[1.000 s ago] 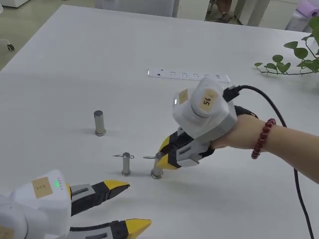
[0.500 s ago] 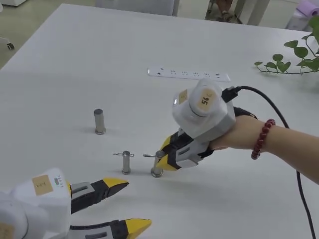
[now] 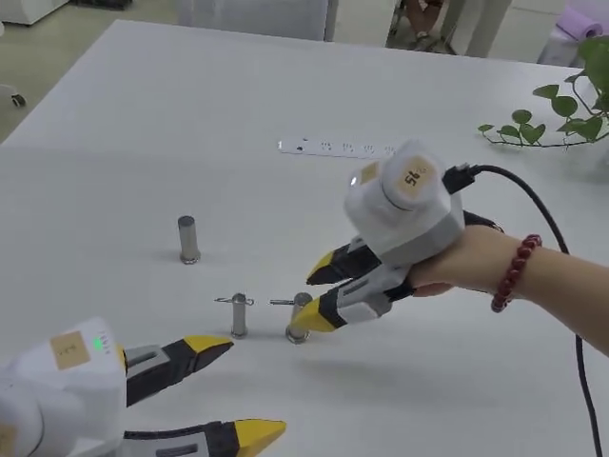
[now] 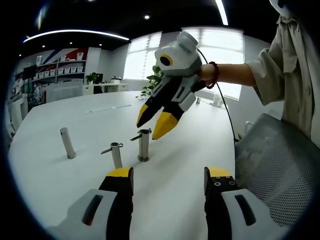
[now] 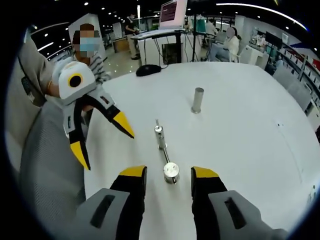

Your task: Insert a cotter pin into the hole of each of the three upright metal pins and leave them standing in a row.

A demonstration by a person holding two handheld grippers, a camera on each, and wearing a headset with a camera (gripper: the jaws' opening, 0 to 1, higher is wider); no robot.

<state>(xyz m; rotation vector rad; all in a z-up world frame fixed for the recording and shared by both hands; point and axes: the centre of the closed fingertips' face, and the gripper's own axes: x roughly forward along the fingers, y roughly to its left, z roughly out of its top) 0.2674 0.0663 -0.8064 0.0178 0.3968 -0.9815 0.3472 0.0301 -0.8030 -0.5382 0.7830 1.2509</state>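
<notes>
Right gripper [image 3: 304, 305]: jaws spread; between their tips, a smooth cylindrical metal pin [image 3: 300, 322] crossed by a thin wire cotter pin [image 3: 283, 302]. Left gripper [image 3: 255, 386]: jaws spread, empty, above matte white table [image 3: 143, 143].

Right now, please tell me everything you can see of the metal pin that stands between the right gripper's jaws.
This metal pin is a short grey cylinder, steel by its look, with a wider foot. It stands upright on the white table. A thin cotter pin goes through its top and sticks out sideways. The open right gripper has one jaw on each side of it; neither jaw seems to touch it.
</notes>
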